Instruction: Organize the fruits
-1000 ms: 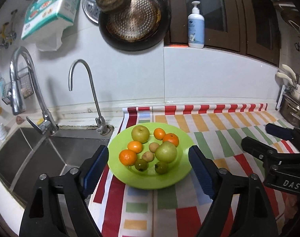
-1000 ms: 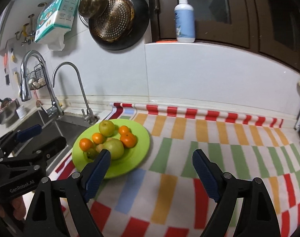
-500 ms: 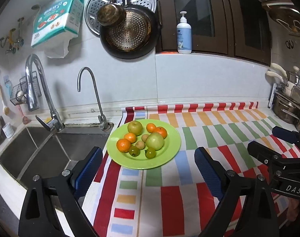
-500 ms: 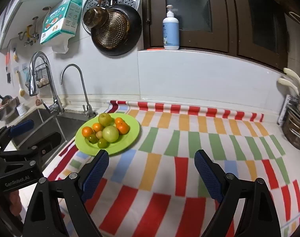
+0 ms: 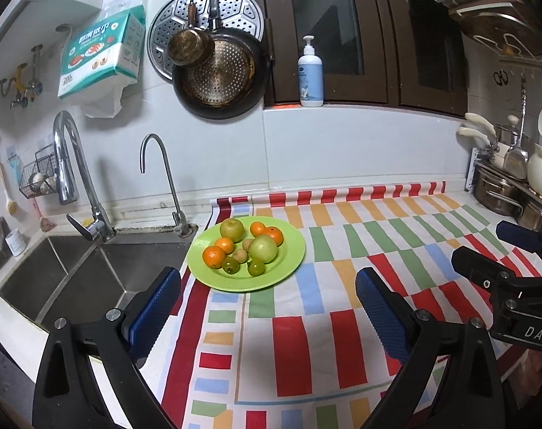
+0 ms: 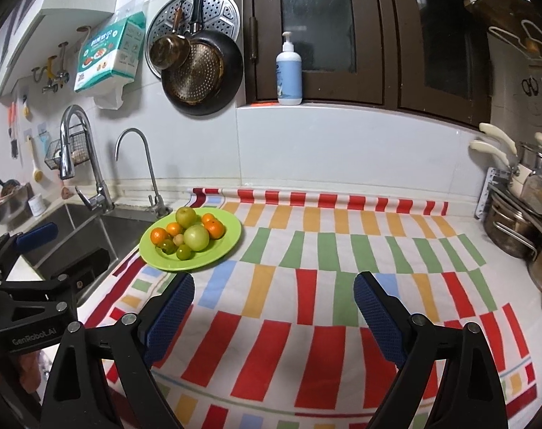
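Fruits, small oranges (image 5: 213, 256) and green apples (image 5: 263, 248), sit piled on your round lime-green plate (image 5: 292, 261) at the striped multicoloured tablecloth (image 5: 306, 336)'s sink-side edge. "DAS" marks your right gripper (image 6: 273, 308), "GenRobot.AI" your left gripper (image 5: 268, 310). Both hover wide open, empty, well short of the plate, beside the steel sink (image 5: 74, 271).

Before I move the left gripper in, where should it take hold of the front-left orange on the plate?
Grip the orange across its widest girth, coming down from above: a small green fruit sits against its right, while its outer left side faces bare green plate. The left gripper is open.
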`<state>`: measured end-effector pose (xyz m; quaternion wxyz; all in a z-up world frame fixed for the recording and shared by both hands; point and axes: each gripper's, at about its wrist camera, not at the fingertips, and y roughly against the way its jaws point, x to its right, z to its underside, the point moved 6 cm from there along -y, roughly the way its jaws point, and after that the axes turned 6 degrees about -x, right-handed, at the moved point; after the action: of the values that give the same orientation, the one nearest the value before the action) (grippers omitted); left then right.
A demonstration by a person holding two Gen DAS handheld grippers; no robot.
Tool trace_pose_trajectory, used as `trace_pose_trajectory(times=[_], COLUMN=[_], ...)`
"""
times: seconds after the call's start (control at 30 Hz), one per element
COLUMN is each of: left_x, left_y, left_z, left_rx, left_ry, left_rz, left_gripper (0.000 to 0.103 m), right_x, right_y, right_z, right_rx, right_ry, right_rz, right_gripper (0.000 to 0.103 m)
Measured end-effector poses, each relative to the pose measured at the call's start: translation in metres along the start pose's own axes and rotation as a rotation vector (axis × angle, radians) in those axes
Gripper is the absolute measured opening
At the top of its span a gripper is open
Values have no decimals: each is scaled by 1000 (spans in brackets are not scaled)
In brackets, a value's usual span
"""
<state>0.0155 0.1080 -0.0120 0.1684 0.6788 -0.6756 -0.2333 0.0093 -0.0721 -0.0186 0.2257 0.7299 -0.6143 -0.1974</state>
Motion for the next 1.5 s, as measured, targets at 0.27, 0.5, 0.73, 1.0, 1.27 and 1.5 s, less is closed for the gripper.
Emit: trace_pose_trajectory(times=[0.27, 0.5, 0.73, 1.0, 1.27, 1.5], left_x=[1, 2, 3, 3, 3, 3], left_y=[16, 25, 33, 37, 39, 40], left_z=[5, 9, 11, 12, 13, 13], left_rx=[6, 15, 24, 27, 29, 31], left_ry=[1, 1, -4, -4, -5, -1], left_rz=[7, 4, -6, -12, -11, -11], left_gripper=[103, 103, 103, 103, 103, 103], right_x=[2, 2, 4, 6, 7, 7], right_y=[18, 25, 30, 32, 36, 40], right_z=[3, 8, 12, 13, 15, 16], right_rx=[19, 17, 20, 23, 27, 33], right_ry=[-6, -7, -8, -9, -8, -5], right_rz=[1, 0, 3, 2, 4, 4], right_gripper=[91, 91, 91, 91, 91, 91])
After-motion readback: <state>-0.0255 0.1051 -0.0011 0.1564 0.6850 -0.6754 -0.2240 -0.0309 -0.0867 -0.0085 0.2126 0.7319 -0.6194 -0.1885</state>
